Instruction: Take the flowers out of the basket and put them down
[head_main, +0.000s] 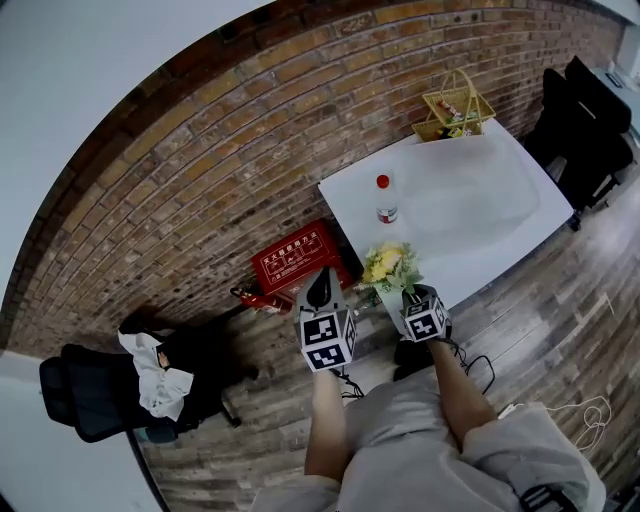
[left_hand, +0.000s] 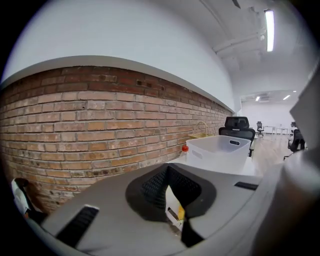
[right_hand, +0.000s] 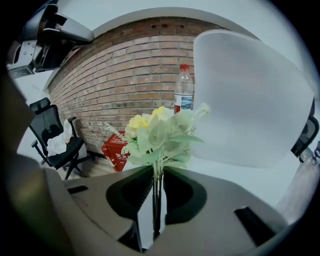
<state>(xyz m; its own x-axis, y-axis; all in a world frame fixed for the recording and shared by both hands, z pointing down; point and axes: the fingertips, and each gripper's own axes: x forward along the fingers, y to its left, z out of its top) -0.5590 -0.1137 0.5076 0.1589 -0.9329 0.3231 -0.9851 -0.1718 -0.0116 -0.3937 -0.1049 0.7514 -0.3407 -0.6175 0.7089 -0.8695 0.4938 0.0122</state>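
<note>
On the left stands a black chair (head_main: 85, 400) with a white cloth (head_main: 160, 378) on it, and then a red box (head_main: 300, 262). Next is the left gripper (head_main: 320, 285), its jaws closed together with nothing in them, and beside it the right gripper (head_main: 408, 293) squeezes the stems of the flowers (head_main: 388, 265), holding them up over the near edge of the white table (head_main: 350, 200). Further right are a bottle (head_main: 386, 198), a big clear tub (head_main: 490, 185) and, at the far corner, the yellow basket (head_main: 457, 103), well apart from the flowers.
</note>
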